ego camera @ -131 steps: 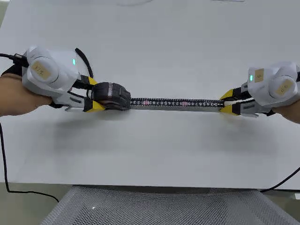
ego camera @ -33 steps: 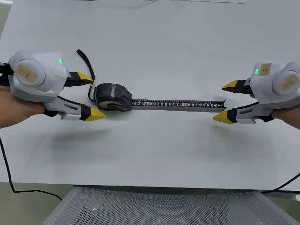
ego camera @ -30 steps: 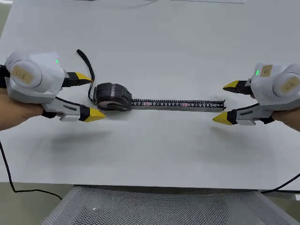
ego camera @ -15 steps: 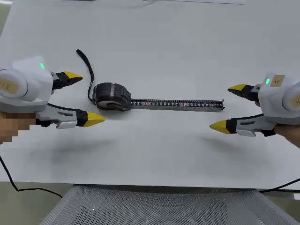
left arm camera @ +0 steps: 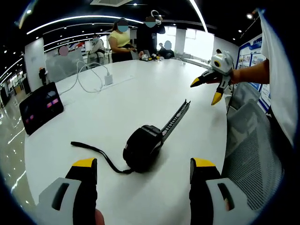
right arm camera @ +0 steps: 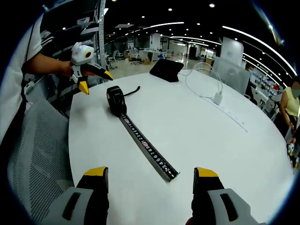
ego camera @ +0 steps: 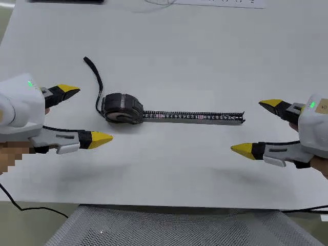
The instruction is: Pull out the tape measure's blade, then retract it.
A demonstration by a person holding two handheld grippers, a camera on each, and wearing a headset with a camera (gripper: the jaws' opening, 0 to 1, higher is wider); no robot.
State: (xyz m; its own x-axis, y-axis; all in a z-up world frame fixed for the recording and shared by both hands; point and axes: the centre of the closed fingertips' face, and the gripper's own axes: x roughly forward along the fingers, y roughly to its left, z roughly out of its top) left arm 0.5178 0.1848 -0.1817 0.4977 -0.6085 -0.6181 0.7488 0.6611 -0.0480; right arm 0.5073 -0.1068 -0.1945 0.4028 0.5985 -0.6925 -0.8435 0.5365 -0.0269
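Blade [ego camera: 193,117]: white single digits run in repeating series along it from the tape measure case [ego camera: 122,107]. The digits 2 to 9 can be made out, with red-marked figures at intervals, the first just past the case.
Tan sticker [ego camera: 323,106]: on the right gripper [ego camera: 247,125], well beyond the blade's tip from the case; cut off and unreadable.
Blue wall board [left arm camera: 244,49]: far past the case on the blade's side; print too small to read.

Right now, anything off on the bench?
The black tape measure sits on the white table with its graduated blade pulled out, unretracted; the left gripper and right gripper are open, clear of it.
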